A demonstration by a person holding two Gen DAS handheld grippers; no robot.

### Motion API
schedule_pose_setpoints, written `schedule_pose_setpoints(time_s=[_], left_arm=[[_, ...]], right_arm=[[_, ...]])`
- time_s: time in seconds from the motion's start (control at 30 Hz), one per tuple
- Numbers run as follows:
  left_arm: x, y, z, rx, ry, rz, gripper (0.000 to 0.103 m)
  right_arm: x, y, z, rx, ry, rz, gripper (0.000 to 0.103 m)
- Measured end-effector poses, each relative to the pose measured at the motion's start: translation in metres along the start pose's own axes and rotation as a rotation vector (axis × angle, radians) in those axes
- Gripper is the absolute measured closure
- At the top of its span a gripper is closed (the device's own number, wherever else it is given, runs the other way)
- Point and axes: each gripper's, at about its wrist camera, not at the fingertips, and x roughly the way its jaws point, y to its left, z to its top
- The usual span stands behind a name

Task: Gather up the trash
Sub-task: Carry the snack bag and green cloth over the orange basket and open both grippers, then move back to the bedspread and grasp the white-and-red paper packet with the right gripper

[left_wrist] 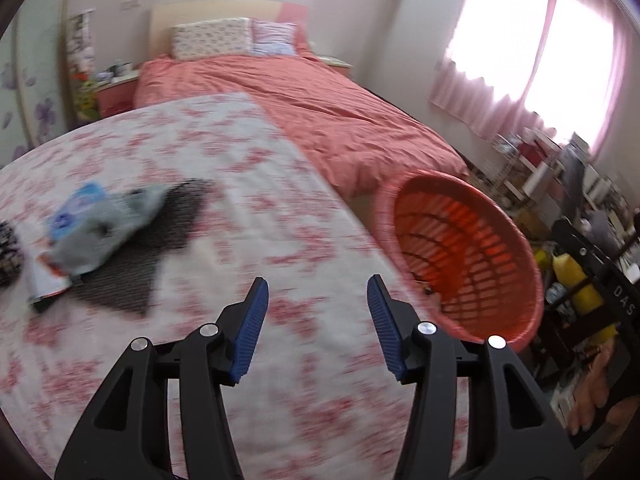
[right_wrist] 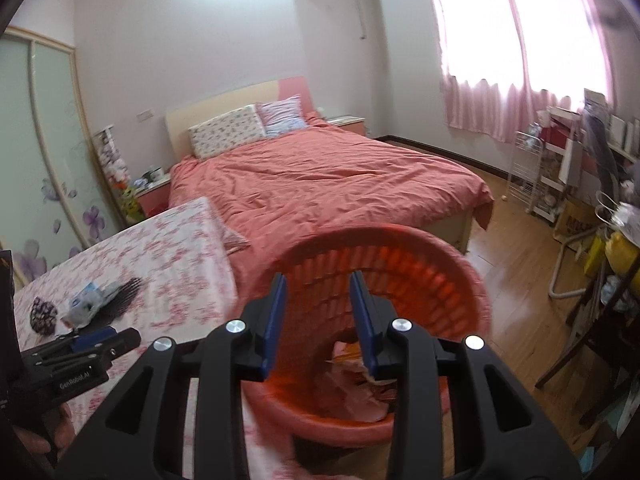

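Observation:
My left gripper (left_wrist: 318, 280) hangs open over the floral tablecloth (left_wrist: 224, 184) with nothing between its blue pads. To its left lies a blurred heap: a blue-and-white wrapper (left_wrist: 76, 212), a grey crumpled bag (left_wrist: 108, 236) and a black comb (left_wrist: 160, 240). The orange slatted basket (left_wrist: 472, 248) stands at the table's right edge. In the right wrist view my right gripper (right_wrist: 318, 276) is open and empty above the basket (right_wrist: 424, 280). Crumpled paper trash (right_wrist: 352, 376) lies in its bottom. The left gripper (right_wrist: 120, 338) shows at lower left, near the wrapper (right_wrist: 86, 300).
A dark patterned item (right_wrist: 43, 314) lies at the table's left end. Behind the table stands a bed with a coral cover (right_wrist: 328, 184). Cluttered shelves and a chair (right_wrist: 592, 320) line the right side, with wood floor (right_wrist: 516, 248) between them and the bed.

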Motion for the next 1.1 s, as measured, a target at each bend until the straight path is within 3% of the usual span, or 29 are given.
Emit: schedule_pose_setpoints(time_s=[0.63, 0.9, 1.1], left_arm=[[-0.080, 0.176, -0.036, -0.232, -0.084, 0.296, 0.050], [-0.099, 0.223, -0.048, -0.306, -0.098, 0.357, 0.050], [-0.111, 0.249, -0.057, -0.350, -0.103, 0.367, 0.050]], right_arm=[[0.011, 0.194, -0.025, -0.228, 0.117, 0.273, 0.070], [0.024, 0.268, -0.044, -0.299, 0.189, 0.385, 0.071], [0.036, 0.320, -0.062, -0.359, 0.252, 0.443, 0.081]])
